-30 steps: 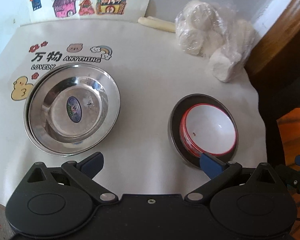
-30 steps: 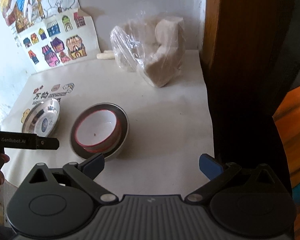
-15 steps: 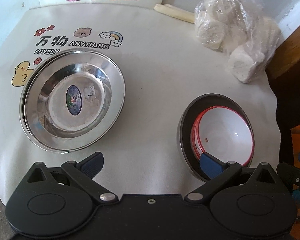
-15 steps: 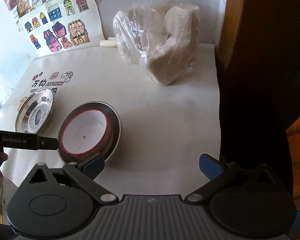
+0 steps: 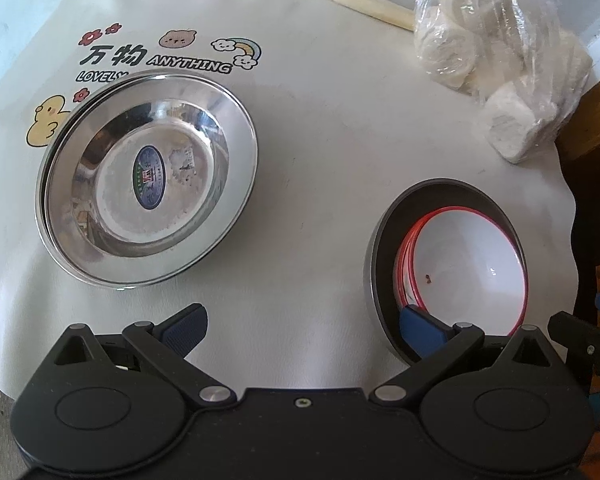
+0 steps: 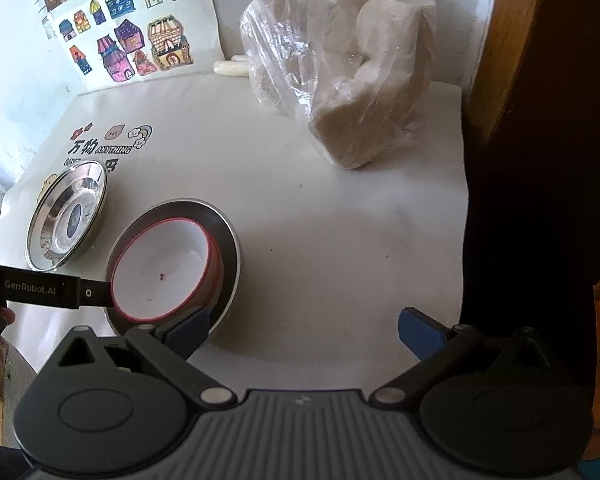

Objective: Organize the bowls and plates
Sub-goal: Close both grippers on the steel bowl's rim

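Observation:
Stacked steel plates (image 5: 148, 184) (image 6: 66, 216) lie on the left of the white tablecloth (image 5: 320, 128) (image 6: 340, 240). To the right, white red-rimmed bowls (image 5: 464, 268) (image 6: 164, 268) nest inside a dark steel bowl (image 5: 384, 240) (image 6: 230, 248). My left gripper (image 5: 302, 328) is open, its right fingertip over the near rim of the bowl stack; it shows from the side in the right wrist view (image 6: 48, 292). My right gripper (image 6: 302, 330) is open too, its left fingertip at the near right edge of the same stack.
A clear plastic bag of white lumps (image 5: 500, 68) (image 6: 352, 76) sits at the back right, with pale sticks (image 5: 372, 4) (image 6: 230, 68) beside it. A children's drawing (image 6: 132, 28) leans on the wall. A wooden post (image 6: 512, 40) bounds the right; the table edge drops off there.
Both grippers have moved forward and lower toward the table. The bowl stack now lies close under the left gripper's right finger and the right gripper's left finger.

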